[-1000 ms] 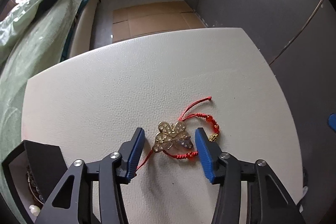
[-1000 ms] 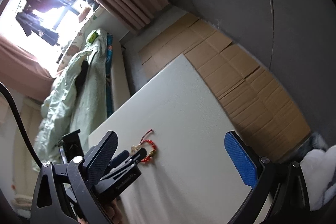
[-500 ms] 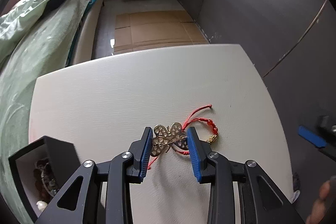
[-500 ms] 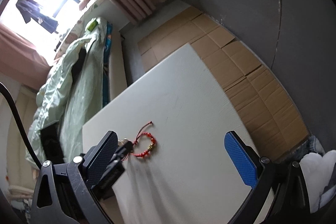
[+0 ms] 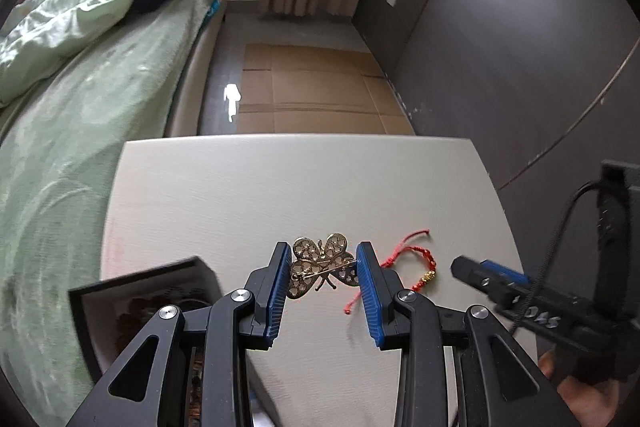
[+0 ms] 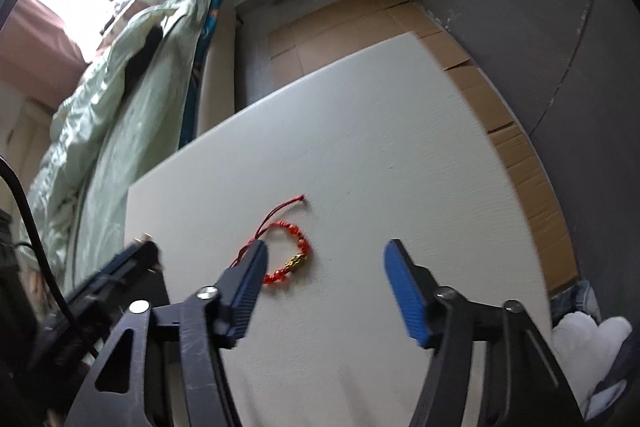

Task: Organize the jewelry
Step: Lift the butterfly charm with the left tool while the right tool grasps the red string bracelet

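My left gripper (image 5: 323, 267) is shut on a gold butterfly brooch (image 5: 320, 265) and holds it lifted above the white table (image 5: 280, 187). A red cord bracelet (image 5: 416, 263) with a gold bead lies on the table just to its right; it also shows in the right wrist view (image 6: 288, 247). My right gripper (image 6: 324, 267) is open and empty, low over the table with the bracelet just ahead of its left finger (image 6: 248, 279). The right gripper also shows at the right in the left wrist view (image 5: 492, 275).
A black open jewelry box (image 5: 140, 303) with pieces inside stands at the table's left front corner. A bed with green bedding (image 5: 80, 67) lies left of the table. Cardboard sheets (image 5: 312, 87) cover the floor beyond the far edge; a dark wall (image 5: 520, 27) stands on the right.
My left gripper closed on the brooch and lifted it off the bracelet, toward the left. My right gripper came down and forward toward the bracelet.
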{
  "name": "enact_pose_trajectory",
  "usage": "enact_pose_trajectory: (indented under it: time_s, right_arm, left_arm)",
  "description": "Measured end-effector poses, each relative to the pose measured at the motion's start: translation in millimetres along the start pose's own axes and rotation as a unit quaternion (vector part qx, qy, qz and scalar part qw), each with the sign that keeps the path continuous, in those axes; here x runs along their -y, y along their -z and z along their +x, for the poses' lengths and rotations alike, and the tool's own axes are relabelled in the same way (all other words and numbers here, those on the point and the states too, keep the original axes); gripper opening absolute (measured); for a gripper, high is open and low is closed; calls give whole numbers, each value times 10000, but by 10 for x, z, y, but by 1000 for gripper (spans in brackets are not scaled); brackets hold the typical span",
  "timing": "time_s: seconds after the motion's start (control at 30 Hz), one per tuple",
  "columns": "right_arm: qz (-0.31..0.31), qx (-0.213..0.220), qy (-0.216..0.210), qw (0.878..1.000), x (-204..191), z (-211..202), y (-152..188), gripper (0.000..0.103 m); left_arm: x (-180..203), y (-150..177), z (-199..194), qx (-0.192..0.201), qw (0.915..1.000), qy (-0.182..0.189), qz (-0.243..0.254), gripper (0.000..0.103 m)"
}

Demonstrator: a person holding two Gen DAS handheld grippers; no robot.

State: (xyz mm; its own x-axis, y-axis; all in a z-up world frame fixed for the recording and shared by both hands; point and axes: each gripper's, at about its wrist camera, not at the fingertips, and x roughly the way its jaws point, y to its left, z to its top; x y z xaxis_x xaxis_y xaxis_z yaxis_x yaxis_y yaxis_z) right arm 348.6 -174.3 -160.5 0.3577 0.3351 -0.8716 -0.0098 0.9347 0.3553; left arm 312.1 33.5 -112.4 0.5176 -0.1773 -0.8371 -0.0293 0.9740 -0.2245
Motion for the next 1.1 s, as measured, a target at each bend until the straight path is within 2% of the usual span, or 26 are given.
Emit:
enact_pose_trajectory:
  time_s: [0.07,0.4,0.67,0.93,1.1]
  right_arm:
    - [-100,-34,77,9999,-59,39,19,47]
    - [-352,31,722,9968,-232,244,82,44]
    - [-1097,-7,1475,9830,-392,262,163,44]
    - [-1275,-184,1506,9802,-276,157,185,43]
    - [-1280,-236,1506,9800,-144,67,218,34]
  left_arm:
    - [-48,-21,-38,46,10000,26,-49,35]
    - [-161,-46,-138,193,9997,107,-140,35]
    - [-298,-80,-233,295,9990,144,-298,35]
    - [-309,-73,-252,300,9990,155,-297,35]
    - [-313,-74,-252,290,9990,165,-289,35]
